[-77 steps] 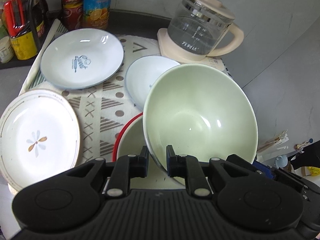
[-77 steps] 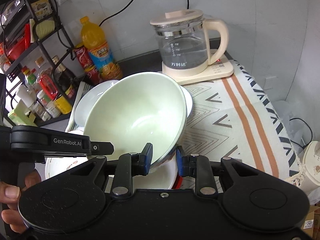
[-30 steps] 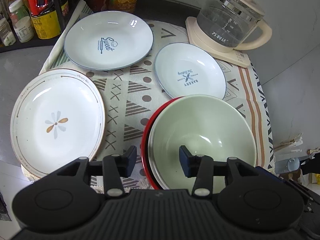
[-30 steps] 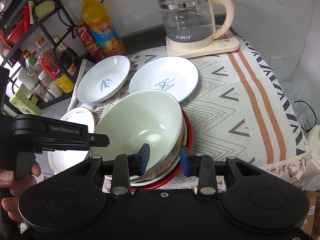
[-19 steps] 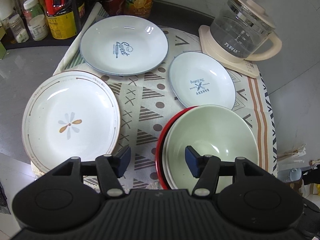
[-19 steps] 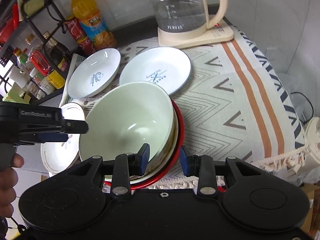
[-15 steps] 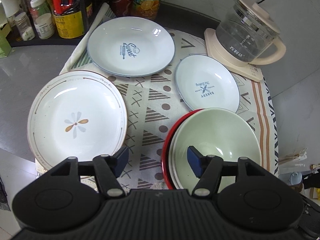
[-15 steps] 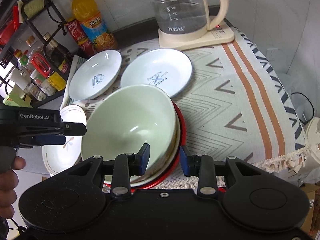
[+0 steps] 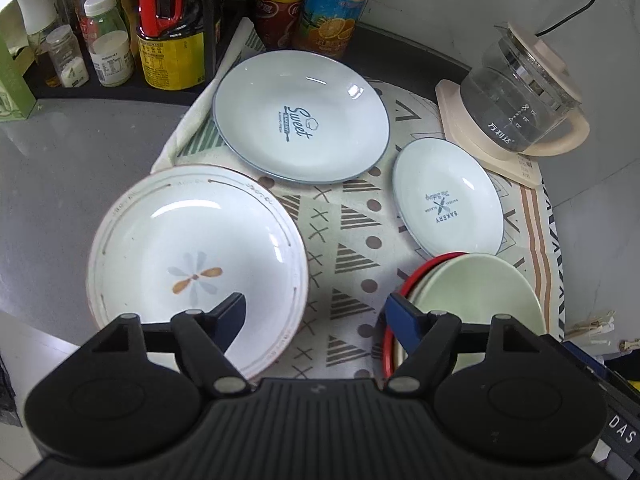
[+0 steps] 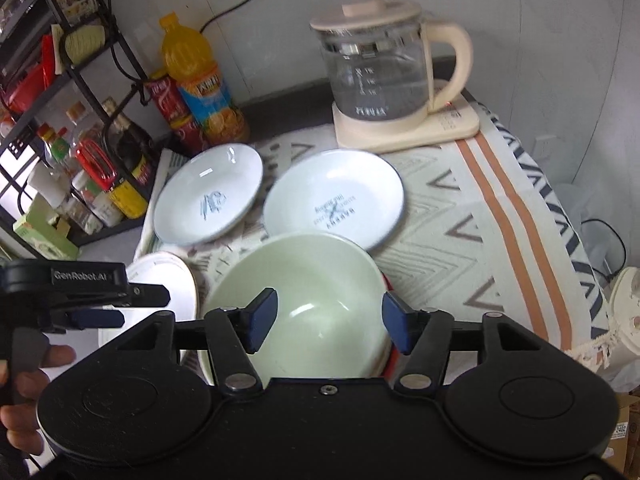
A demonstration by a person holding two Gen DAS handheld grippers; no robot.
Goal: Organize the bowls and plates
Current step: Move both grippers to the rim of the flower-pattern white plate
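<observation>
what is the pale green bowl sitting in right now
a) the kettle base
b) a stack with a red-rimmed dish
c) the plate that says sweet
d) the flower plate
b: the pale green bowl is nested in a stack whose red-rimmed dish shows at its left edge, beside the bakery plate and apart from the flower plate.
</observation>
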